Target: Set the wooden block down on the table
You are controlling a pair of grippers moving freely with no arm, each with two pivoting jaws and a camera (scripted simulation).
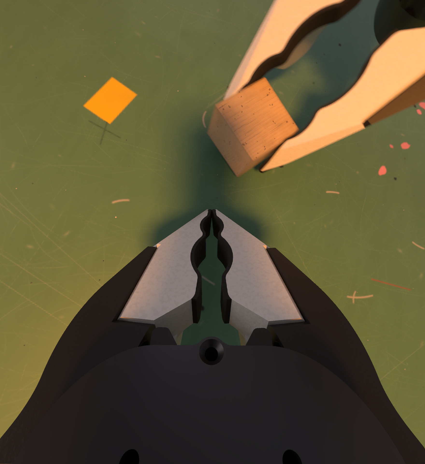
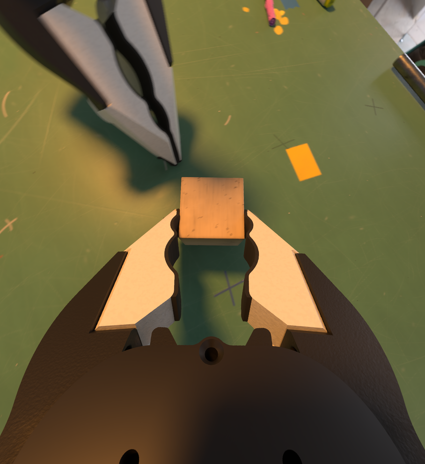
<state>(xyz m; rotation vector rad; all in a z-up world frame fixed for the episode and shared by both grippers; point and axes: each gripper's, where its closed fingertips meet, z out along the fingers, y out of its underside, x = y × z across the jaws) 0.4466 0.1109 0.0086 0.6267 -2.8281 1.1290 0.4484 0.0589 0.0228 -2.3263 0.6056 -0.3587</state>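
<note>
The wooden block (image 2: pixel 211 208), a light brown cube, sits between the tan fingertips of my right gripper (image 2: pixel 211 213), which is shut on its two sides. The block is low over the green table (image 2: pixel 81 200); I cannot tell whether it touches. In the left wrist view the block (image 1: pixel 254 120) and the right gripper (image 1: pixel 249 130) are at the upper right. My left gripper (image 1: pixel 211 211), with grey fingers, is shut and empty, its tips close to the table. In the right wrist view the left gripper (image 2: pixel 177 162) is just beyond the block, to its left.
A flat orange rectangle (image 2: pixel 303 162) lies on the table right of the block; it also shows in the left wrist view (image 1: pixel 110 100). A metal bar (image 2: pixel 420 82) runs along the table's right edge. A pink marker (image 2: pixel 269 12) and orange spots lie far back.
</note>
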